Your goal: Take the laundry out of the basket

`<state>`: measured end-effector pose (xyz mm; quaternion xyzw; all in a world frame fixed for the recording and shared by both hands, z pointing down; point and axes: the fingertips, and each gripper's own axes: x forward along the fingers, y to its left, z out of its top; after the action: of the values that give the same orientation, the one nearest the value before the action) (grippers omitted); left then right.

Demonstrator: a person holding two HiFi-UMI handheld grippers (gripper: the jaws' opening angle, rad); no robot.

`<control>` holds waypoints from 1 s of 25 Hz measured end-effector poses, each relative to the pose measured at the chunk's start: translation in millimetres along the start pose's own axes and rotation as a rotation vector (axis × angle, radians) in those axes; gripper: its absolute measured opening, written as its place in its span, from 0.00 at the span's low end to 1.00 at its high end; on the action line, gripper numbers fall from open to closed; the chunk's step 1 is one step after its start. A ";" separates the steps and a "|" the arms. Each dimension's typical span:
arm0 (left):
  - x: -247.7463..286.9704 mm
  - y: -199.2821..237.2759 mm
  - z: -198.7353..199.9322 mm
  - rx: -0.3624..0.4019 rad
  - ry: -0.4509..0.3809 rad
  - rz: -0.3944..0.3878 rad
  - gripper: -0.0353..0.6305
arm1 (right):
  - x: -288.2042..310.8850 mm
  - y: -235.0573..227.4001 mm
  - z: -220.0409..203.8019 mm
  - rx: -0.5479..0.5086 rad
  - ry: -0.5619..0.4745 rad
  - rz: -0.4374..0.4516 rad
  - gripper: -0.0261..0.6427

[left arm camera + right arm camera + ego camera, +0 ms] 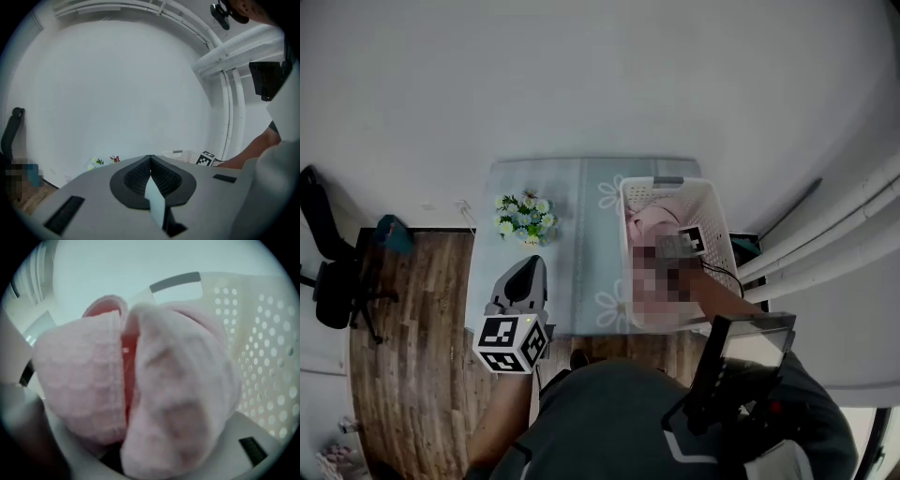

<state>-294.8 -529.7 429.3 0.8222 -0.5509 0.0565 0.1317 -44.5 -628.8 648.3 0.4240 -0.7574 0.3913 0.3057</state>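
A white perforated laundry basket stands on the right part of the table, with pink laundry inside it. My right gripper reaches down into the basket, its marker cube showing above the rim. In the right gripper view a bunched pink waffle-weave cloth fills the space between the jaws and hides the fingertips, and the basket wall stands behind it. My left gripper hovers over the table's front left corner, away from the basket. Its jaws meet at the tip with nothing in them.
A small bunch of artificial flowers sits on the pale patterned tablecloth, left of the basket. A black office chair stands on the wooden floor at the far left. White pipes run along the wall at the right.
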 end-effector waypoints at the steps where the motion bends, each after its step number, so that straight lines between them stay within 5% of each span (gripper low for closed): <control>1: -0.3 -0.8 3.9 0.004 -0.007 -0.008 0.06 | -8.5 5.4 4.6 0.006 -0.026 0.023 0.46; 12: 5.1 -37.7 45.4 0.040 -0.081 -0.133 0.06 | -142.0 40.2 56.5 -0.029 -0.411 0.052 0.46; 25: -1.8 -168.0 90.8 0.100 -0.135 -0.327 0.06 | -360.9 65.5 46.0 -0.069 -0.748 0.034 0.46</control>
<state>-145.5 -493.3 315.9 0.9083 -0.4137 0.0065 0.0608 55.5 -500.6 316.3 0.5144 -0.8365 0.1885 0.0155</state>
